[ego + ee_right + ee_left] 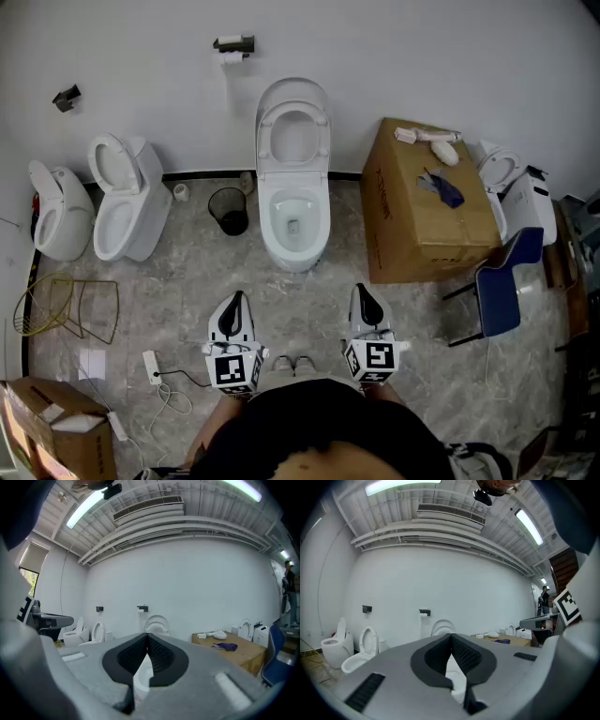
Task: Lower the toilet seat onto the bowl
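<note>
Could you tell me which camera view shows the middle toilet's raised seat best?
The head view: the toilet seat stands raised against the wall, whole ring visible. Both gripper views show only its upper arc above their shut fingers.

Cardboard box (pixel 427 202) on marbled floor (pixel 187 300), blue chair (pixel 502 281) just beside it; black wastebasket (pixel 228 209) near wall; spare toilet (pixel 131 202) further left, wire rack (pixel 56 305) nearby.
</note>
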A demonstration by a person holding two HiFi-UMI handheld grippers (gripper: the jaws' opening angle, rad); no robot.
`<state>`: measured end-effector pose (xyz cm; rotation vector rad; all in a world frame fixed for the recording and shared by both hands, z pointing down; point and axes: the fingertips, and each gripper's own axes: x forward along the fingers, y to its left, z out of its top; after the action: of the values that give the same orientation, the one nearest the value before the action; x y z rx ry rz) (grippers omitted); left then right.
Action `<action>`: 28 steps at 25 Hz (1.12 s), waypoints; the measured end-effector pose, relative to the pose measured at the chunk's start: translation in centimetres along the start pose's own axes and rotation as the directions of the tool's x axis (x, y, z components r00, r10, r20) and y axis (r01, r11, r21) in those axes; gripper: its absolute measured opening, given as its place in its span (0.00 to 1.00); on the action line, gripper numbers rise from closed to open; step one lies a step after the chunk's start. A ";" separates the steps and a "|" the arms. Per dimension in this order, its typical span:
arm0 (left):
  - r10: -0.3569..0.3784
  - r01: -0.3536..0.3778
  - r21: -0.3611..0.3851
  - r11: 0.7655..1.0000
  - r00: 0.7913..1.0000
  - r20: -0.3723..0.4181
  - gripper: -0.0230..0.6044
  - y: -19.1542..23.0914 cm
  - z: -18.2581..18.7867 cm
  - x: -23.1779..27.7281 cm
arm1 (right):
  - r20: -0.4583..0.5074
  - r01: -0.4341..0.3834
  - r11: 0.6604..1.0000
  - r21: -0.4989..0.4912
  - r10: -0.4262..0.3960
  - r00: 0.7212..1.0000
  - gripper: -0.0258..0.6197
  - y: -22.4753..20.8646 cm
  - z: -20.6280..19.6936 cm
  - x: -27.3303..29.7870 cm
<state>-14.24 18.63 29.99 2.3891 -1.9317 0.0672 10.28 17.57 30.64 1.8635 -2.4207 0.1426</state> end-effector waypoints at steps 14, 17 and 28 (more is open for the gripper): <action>-0.010 0.010 -0.004 1.000 1.000 -0.009 0.04 -0.2 -0.2 0.0 | -0.006 -0.015 1.000 -0.005 0.015 1.000 0.05 0.4 -0.1 0.1; -0.010 0.010 -0.003 1.000 1.000 -0.010 0.04 -0.3 -0.3 0.1 | -0.009 -0.016 1.000 -0.005 0.016 1.000 0.05 0.4 -0.2 0.1; -0.004 0.004 0.003 1.000 0.998 -0.056 0.04 -0.5 -1.2 0.4 | 0.015 -0.022 1.000 -0.001 0.022 1.000 0.05 0.1 0.0 0.4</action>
<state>-13.67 18.46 31.20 2.3667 -1.9039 0.1362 10.08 17.19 30.68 1.8446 -2.4509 0.1291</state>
